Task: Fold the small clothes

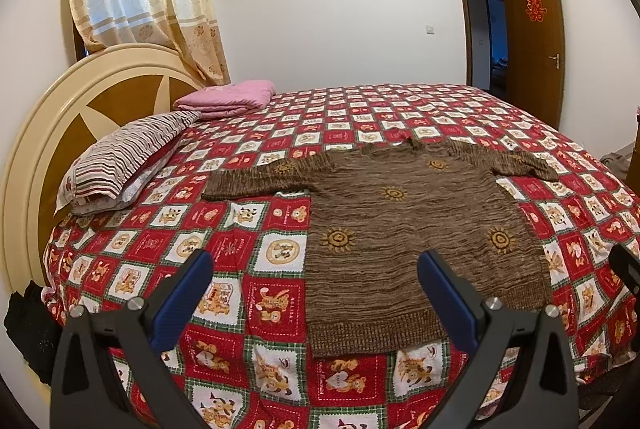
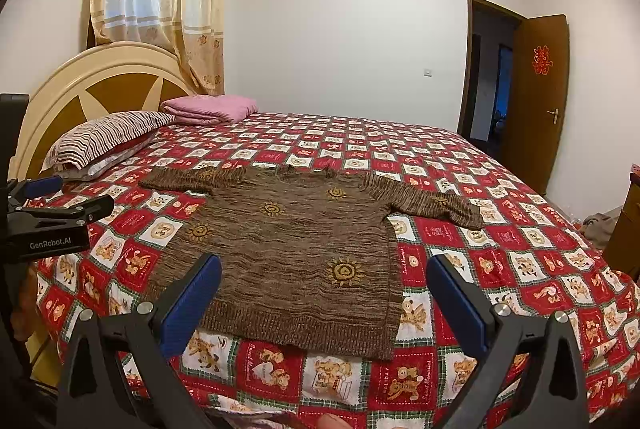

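Observation:
A small brown knit sweater (image 1: pixel 400 229) with yellow sun motifs lies flat on the bed, both sleeves spread out, hem toward me. It also shows in the right wrist view (image 2: pixel 288 249). My left gripper (image 1: pixel 316 265) is open and empty, held above the bed near the sweater's hem and left side. My right gripper (image 2: pixel 324 269) is open and empty, held over the hem at the sweater's right side. The left gripper's body shows at the left edge of the right wrist view (image 2: pixel 48 217).
The bed has a red and white checked bear-print cover (image 1: pixel 248 289). A striped pillow (image 1: pixel 124 157) and a folded pink blanket (image 1: pixel 228 99) lie by the round headboard (image 1: pixel 48 133). A curtain hangs behind. An open wooden door (image 1: pixel 536 41) stands at the right.

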The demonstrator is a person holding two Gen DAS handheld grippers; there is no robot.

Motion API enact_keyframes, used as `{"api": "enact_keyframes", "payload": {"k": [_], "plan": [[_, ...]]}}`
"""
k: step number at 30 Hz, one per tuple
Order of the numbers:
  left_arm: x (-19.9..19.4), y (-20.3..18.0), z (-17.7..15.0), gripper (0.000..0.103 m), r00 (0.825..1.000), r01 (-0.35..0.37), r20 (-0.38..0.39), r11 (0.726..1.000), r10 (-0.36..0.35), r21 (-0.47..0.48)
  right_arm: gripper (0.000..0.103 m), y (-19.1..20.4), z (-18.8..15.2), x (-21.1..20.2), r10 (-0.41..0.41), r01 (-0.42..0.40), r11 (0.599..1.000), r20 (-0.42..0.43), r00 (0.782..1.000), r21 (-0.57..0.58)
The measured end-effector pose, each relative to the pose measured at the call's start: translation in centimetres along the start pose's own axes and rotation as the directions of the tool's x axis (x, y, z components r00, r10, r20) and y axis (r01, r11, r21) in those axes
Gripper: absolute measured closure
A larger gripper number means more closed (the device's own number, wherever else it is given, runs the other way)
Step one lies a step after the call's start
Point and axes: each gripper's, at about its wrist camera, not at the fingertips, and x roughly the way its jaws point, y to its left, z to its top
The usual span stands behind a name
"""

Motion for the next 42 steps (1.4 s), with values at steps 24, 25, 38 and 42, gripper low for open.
{"api": "enact_keyframes", "payload": {"k": [24, 25, 38, 42], "plan": [[0.0, 0.3, 0.0, 0.0, 1.0, 0.001, 0.0, 1.0, -0.001, -0.006, 0.001, 0.2, -0.1, 0.0, 0.012, -0.012, 1.0, -0.002, 1.0, -0.005], [0.0, 0.3, 0.0, 0.0, 1.0, 0.001, 0.0, 1.0, -0.001, -0.006, 0.001, 0.3, -0.1, 0.0, 0.013, -0.013, 1.0, -0.003, 1.0, -0.005], [1.3, 0.5, -0.3, 0.0, 1.0, 0.003, -0.026, 1.0, -0.003, -0.011, 0.001, 0.9, -0.3, 0.6, 0.061, -0.057, 0.997, 0.065, 0.996, -0.056], [2.8, 0.6, -0.2, 0.0, 0.999, 0.005, -0.039, 1.0, -0.005, -0.012, 0.001, 0.4, -0.6, 2.7, 0.084, -0.083, 0.995, -0.001, 0.997, -0.059]]}}
